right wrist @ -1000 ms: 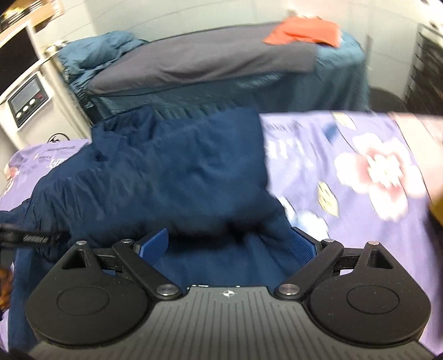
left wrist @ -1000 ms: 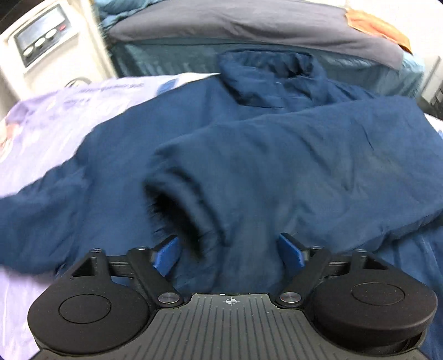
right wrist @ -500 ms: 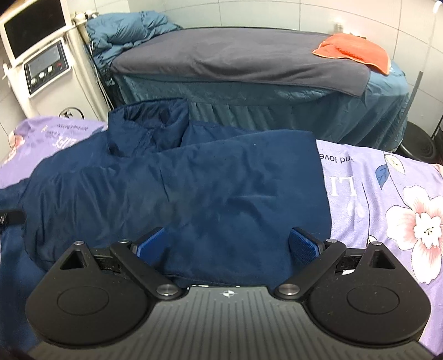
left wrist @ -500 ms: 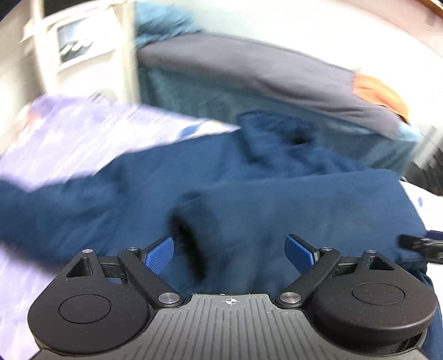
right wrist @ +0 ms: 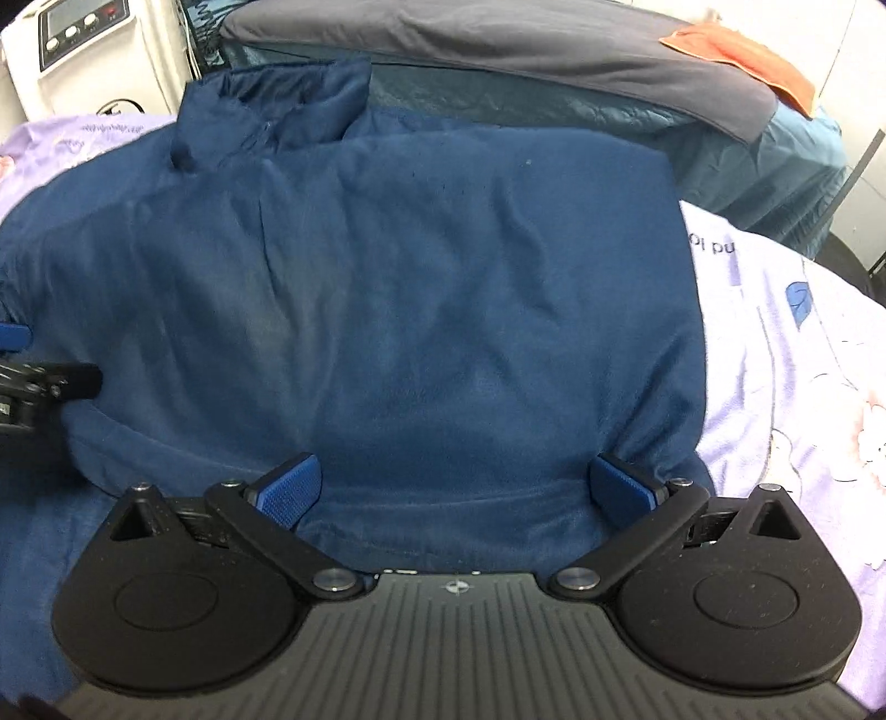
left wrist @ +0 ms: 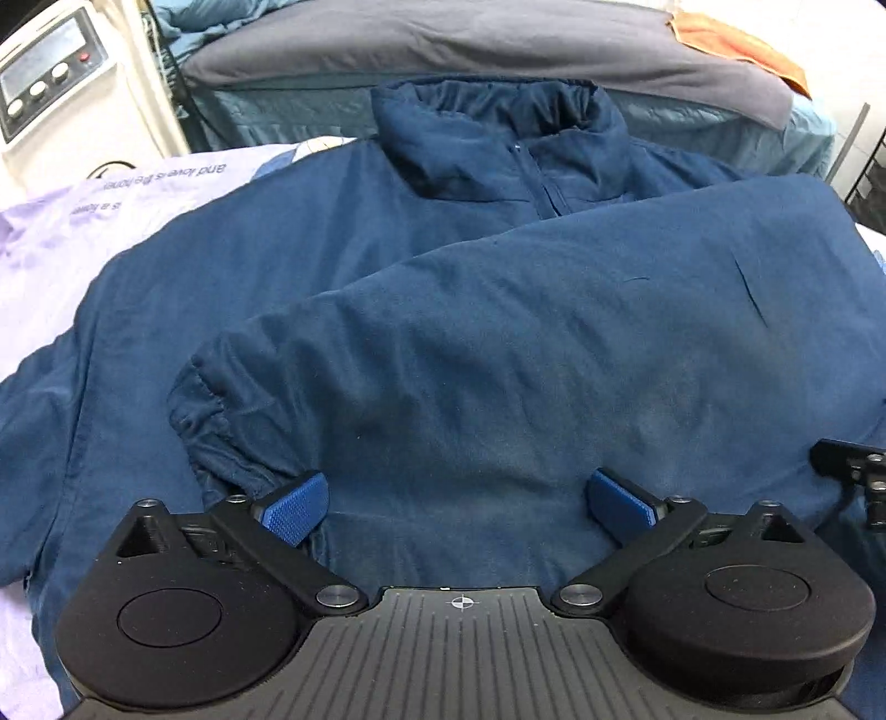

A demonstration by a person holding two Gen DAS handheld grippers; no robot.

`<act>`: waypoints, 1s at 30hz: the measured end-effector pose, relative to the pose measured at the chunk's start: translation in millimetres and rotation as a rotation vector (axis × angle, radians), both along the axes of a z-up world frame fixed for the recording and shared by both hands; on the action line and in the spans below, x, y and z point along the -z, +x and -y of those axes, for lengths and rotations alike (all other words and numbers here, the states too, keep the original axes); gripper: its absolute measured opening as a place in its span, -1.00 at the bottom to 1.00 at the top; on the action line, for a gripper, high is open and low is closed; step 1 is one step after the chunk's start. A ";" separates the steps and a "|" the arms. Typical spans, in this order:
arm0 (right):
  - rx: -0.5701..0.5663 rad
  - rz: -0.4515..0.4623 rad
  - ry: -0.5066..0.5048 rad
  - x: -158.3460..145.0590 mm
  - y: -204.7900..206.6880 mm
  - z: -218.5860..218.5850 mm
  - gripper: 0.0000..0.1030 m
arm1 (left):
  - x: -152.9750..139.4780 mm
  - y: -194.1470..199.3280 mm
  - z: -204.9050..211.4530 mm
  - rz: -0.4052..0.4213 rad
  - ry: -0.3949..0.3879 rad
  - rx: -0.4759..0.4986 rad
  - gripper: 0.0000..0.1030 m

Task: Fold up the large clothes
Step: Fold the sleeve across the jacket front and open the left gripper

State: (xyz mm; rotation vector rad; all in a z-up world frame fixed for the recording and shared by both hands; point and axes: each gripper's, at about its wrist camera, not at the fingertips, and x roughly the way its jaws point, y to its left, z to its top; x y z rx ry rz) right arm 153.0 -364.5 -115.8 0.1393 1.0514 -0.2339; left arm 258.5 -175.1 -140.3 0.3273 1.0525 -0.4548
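Beneath both open tongs (left wrist: 457, 501) (right wrist: 457, 484), navy jacket (left wrist: 498, 343), hem hidden.

We are looking across a lavender floral bedsheet (right wrist: 775, 343) printed with small text, which is covering the near surface. Behind it, a grey blanket (left wrist: 498, 50) is lying over a teal-skirted bed (right wrist: 637, 122), with an orange cloth (right wrist: 742, 55) resting at its far end. A white machine (left wrist: 50, 94) with round buttons is standing at the left.
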 end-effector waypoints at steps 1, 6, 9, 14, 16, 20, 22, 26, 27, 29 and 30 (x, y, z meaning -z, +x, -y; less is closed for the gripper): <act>0.002 -0.005 -0.005 2.7 3.0 -0.9 1.00 | 0.8 0.4 2.1 0.005 0.008 0.001 1.00; 0.024 -0.026 -0.031 5.6 14.3 -4.8 1.00 | 1.8 -2.2 6.9 0.028 0.016 -0.020 1.00; 0.029 -0.018 -0.042 4.6 9.5 -5.1 1.00 | 1.9 -3.5 5.7 0.030 0.016 -0.019 1.00; 0.040 -0.018 -0.052 2.7 10.5 -8.1 1.00 | -5.7 1.9 5.0 -0.016 0.023 -0.017 1.00; 0.047 -0.038 -0.059 -1.6 13.7 -10.2 1.00 | -14.8 -3.2 -0.1 -0.009 0.006 -0.032 1.00; 0.094 -0.003 -0.045 -22.5 5.1 -17.8 0.99 | -36.5 -21.2 -21.5 0.038 -0.045 -0.049 1.00; 0.125 0.062 0.006 -36.6 -8.0 -23.1 0.99 | -46.2 -29.5 -42.4 0.051 -0.065 -0.087 1.00; 0.139 0.126 0.072 -57.2 -29.3 -42.3 0.99 | -60.4 -40.7 -107.8 0.036 -0.145 -0.256 1.00; 0.129 0.133 0.082 -61.0 -33.7 -49.5 0.99 | -62.8 -43.7 -129.5 0.033 -0.171 -0.316 1.00; 0.111 0.137 0.090 -65.5 -38.1 -61.8 0.99 | -64.5 -47.2 -169.5 0.024 -0.196 -0.421 1.00; 0.106 0.137 0.095 -67.4 -39.8 -68.7 0.99 | -65.8 -47.9 -192.4 0.023 -0.202 -0.480 1.00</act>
